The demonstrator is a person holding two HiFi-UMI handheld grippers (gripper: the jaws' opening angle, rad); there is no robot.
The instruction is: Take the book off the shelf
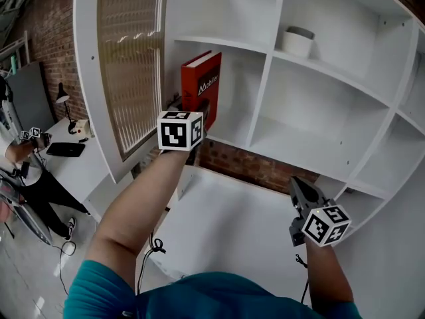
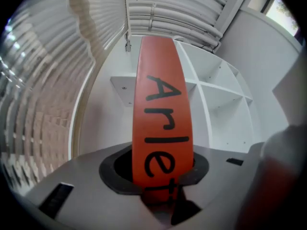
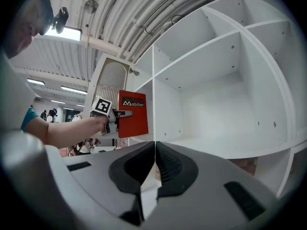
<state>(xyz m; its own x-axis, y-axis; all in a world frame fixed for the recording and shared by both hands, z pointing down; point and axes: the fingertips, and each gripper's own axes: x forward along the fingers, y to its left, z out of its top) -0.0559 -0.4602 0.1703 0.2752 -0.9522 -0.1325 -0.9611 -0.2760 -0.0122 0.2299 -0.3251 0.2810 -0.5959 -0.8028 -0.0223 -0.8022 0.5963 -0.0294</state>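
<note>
1. Right gripper (image 1: 297, 186) is nearest, low over the white table (image 1: 219, 224) and below the bottom edge of the shelf unit (image 1: 265, 78). Its jaws are pressed flat together with nothing between them. Idle
2. Left gripper (image 1: 198, 111) is raised at arm's length to the front edge of the shelf unit. Its jaws are clamped on the lower spine of the book (image 1: 201, 85), one pad on each cover, as the left gripper view shows
3. Book: red and upright, spine outward, at the front edge of the left-column compartment, close to that compartment's left wall. The right gripper view shows it reaching forward of the front edge. Cannot tell whether its foot rests on the compartment floor or is just clear of it
4. Step in hand (judgement): the grip is made and the withdrawal is not yet done, as the book is not clear of the compartment
5. Next move calls for (judgement): a straight pull outward toward the person. The book should be kept upright and held clear of the board above (image 1: 219, 43) and of the open ribbed-glass door (image 1: 129, 72) just to the left. The hold is low on the spine, so the top may tip
6. Farthest: white round pot (image 1: 297, 42) sits in an upper compartment to the right, well apart from the book and not involved
</note>
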